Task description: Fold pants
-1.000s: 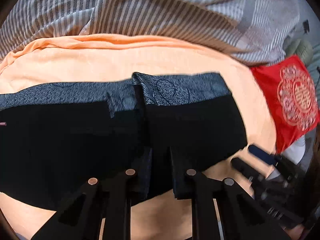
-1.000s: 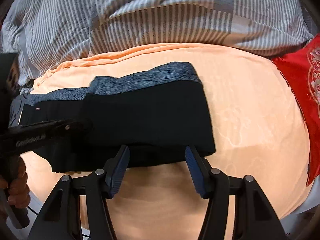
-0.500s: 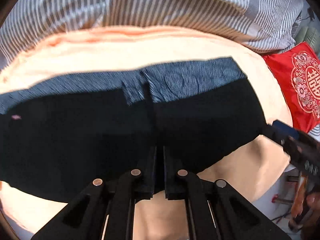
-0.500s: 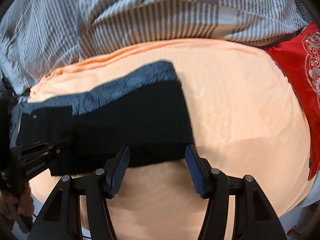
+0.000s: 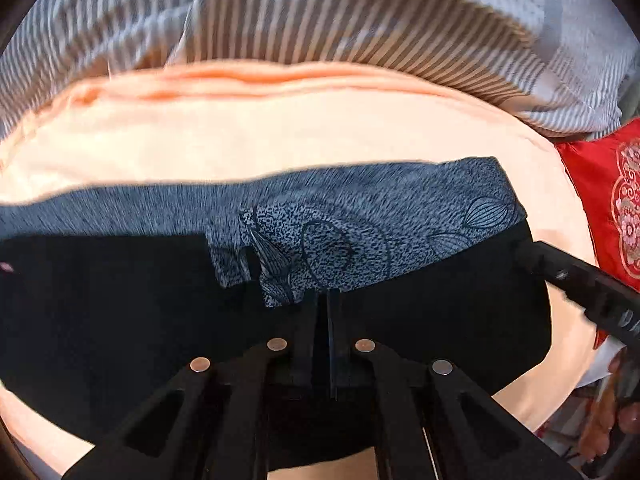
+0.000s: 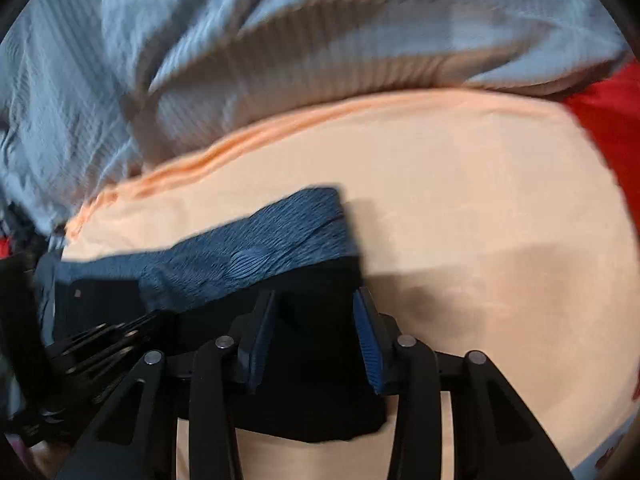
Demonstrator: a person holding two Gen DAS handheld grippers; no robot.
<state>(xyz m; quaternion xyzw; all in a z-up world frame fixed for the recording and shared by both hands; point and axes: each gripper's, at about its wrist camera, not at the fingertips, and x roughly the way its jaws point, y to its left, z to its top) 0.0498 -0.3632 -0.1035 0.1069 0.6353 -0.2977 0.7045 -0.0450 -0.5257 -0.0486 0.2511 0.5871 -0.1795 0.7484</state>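
Note:
The black pants with a blue-grey patterned waistband lie folded across a peach sheet. My left gripper is shut on the near edge of the pants, a thin sliver of cloth between its fingers. My right gripper is open, its blue-padded fingers straddling the right end of the pants near the waistband. The right gripper also shows in the left wrist view at the pants' right end, and the left gripper in the right wrist view.
A grey striped duvet is bunched along the far side of the sheet. A red embroidered cushion lies at the right. The peach sheet stretches to the right of the pants.
My left gripper closed on the pants' near edge. My right gripper moved forward over the pants' right end and stayed open. Both views are motion-blurred now.

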